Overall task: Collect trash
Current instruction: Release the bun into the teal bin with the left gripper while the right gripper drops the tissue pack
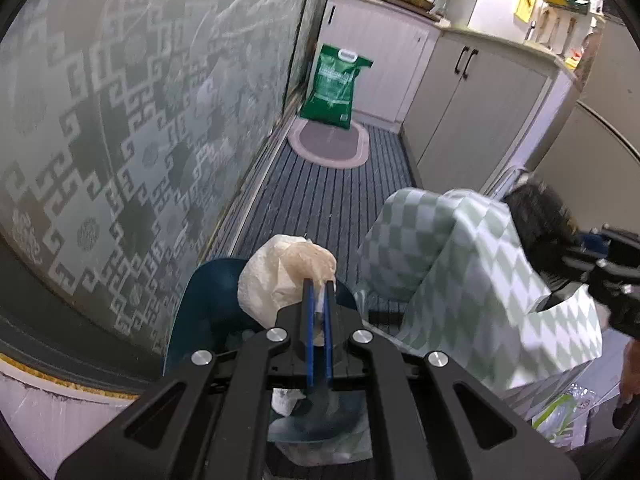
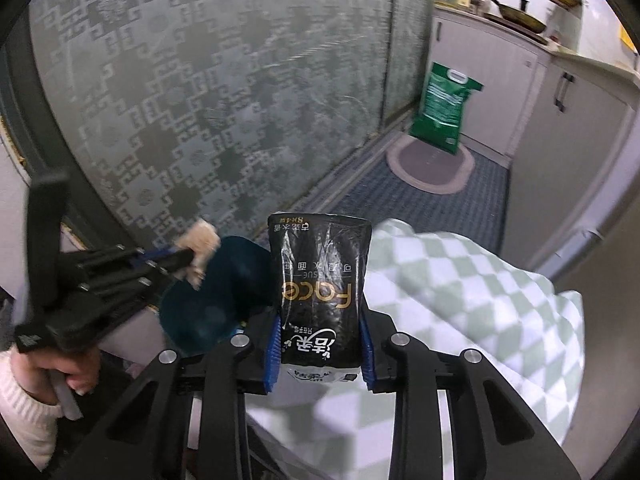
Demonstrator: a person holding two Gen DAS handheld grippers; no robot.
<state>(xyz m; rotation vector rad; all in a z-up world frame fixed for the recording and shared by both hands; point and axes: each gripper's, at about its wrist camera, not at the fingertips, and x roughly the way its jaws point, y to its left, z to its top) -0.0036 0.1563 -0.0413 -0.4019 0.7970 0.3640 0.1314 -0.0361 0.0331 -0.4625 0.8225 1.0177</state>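
The right gripper (image 2: 320,344) is clamped on a black tissue pack (image 2: 320,284), long axis upright, its top toward 12 o'clock, printing upside down. At 9 o'clock, the left gripper (image 1: 319,292) pinches a crumpled tissue wad (image 1: 280,276) over a dark teal bin lid (image 1: 212,300). Checkered cloth (image 1: 460,264) lies at 3 o'clock; farther, a green bag (image 1: 334,84) stands on an oval mat (image 1: 328,148).

Two tools (image 1: 319,286), one crumpled tissue (image 1: 280,280), one black tissue pack (image 2: 320,288), one green bag (image 1: 334,86)
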